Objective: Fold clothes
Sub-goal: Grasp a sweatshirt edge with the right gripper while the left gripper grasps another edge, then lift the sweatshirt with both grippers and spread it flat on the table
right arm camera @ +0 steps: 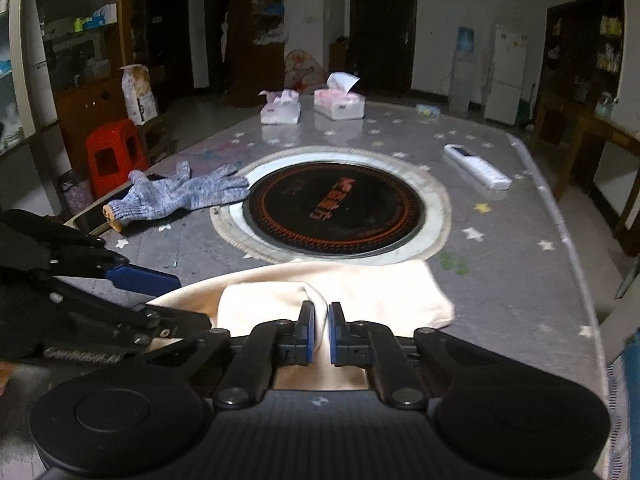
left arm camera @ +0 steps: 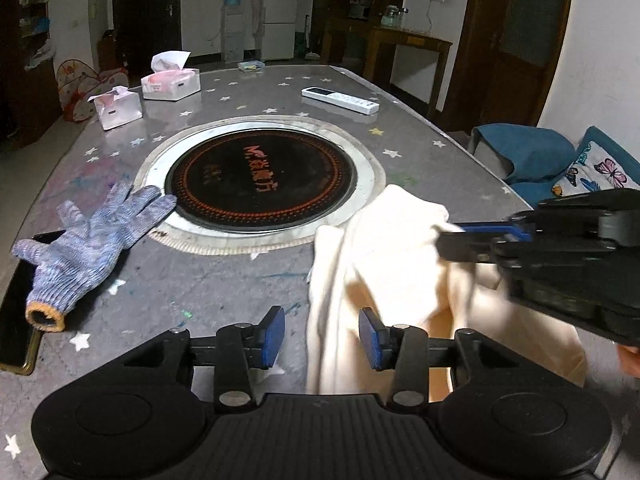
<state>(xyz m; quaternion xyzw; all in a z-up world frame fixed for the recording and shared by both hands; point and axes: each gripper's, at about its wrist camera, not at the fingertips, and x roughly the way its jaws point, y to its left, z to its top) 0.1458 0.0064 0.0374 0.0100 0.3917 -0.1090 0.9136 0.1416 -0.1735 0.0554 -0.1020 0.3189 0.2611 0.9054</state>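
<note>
Cream cloth (right arm camera: 360, 292) lies at the table's (right arm camera: 520, 280) 6 o'clock edge, mid-fold: right gripper (right arm camera: 320, 334) pinches a raised fold, left gripper (left arm camera: 322, 338) gapes empty; next, lay that fold flat.

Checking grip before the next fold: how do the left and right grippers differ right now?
The left gripper is open, its pads wide apart; the right gripper is shut on the cloth. The left holds nothing, with the cloth's edge only near its right pad; the right pinches a raised fold. Both have blue pads and sit at the near table edge.
</note>
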